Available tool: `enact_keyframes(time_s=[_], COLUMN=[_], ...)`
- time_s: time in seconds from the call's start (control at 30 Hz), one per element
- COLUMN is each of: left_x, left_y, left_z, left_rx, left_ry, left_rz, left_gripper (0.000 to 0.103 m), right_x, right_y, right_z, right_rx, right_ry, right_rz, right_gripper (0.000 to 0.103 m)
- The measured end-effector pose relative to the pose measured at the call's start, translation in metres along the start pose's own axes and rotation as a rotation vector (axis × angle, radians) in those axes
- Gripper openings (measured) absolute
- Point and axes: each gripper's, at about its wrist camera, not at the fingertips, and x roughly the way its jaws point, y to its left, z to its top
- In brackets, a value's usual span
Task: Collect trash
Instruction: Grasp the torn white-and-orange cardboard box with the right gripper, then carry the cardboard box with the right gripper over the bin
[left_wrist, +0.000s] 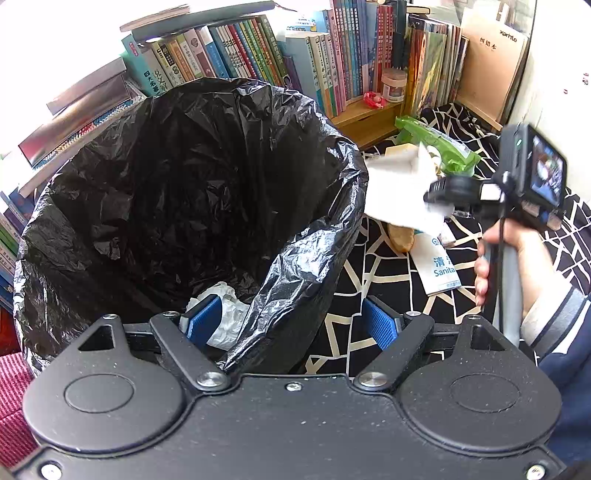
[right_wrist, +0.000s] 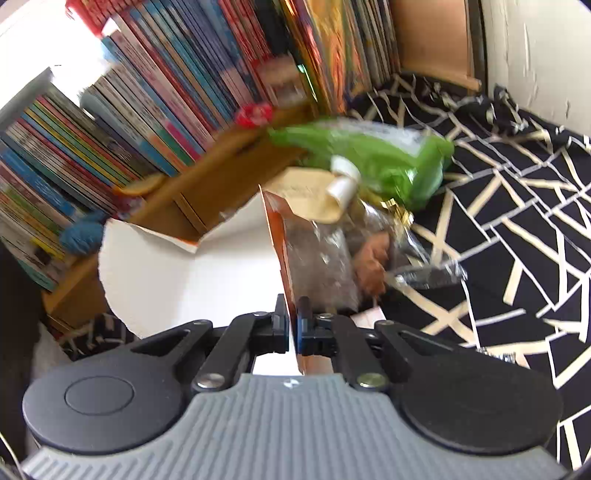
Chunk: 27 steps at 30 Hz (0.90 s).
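A bin lined with a black trash bag (left_wrist: 192, 192) fills the left wrist view, with crumpled white paper (left_wrist: 231, 314) at its bottom. My left gripper (left_wrist: 291, 325) is open, and its blue pads (left_wrist: 201, 321) straddle the bag's near rim. My right gripper (right_wrist: 293, 317) is shut on a torn carton piece (right_wrist: 166, 273), white inside and orange outside. In the left wrist view that carton piece (left_wrist: 399, 188) hangs just right of the bin rim, held by the right gripper (left_wrist: 443, 192). A green plastic bag (right_wrist: 369, 158) and a clear wrapper (right_wrist: 332, 258) lie beyond on the patterned cloth.
A black-and-white patterned cloth (right_wrist: 517, 229) covers the surface. On it lie a white packet with blue print (left_wrist: 439, 266) and a brown scrap (left_wrist: 400, 236). Rows of books (left_wrist: 258, 48) and a wooden shelf (left_wrist: 365, 114) stand behind. A person's hand (left_wrist: 495, 254) holds the right tool.
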Motion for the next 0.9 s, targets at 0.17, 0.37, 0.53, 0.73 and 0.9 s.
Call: enact_keyframes(time_s=[0.17, 0.37, 0.53, 0.73, 0.9], left_x=[0.0, 0.0, 0.0, 0.0, 0.0], left_y=[0.0, -0.002, -0.002, -0.002, -0.001], left_z=[0.0, -0.001, -0.002, -0.002, -0.002], left_rx=[0.001, 0.005, 0.009, 0.013, 0.009], left_ry=[-0.001, -0.003, -0.005, -0.005, -0.004], left_rz=[0.002, 0.007, 0.012, 0.014, 0.013], left_gripper=[0.081, 0.081, 0.081, 0.081, 0.081], right_x=[-0.025, -0.054, -0.077, -0.109, -0.141], right_y=[0.012, 0.017, 0.023, 0.053, 0.08], right_z=[0.014, 0.031, 0.04, 0.048, 0.053], right_rx=[0.007, 0.056, 0.069, 0.013, -0.068], right_ry=[-0.086, -0.149, -0.194, -0.227, -0.243], right_rz=[0.059, 0.154, 0.265, 0.404, 0.54], right_gripper=[0.004, 0.003, 0.003, 0.003, 0.003])
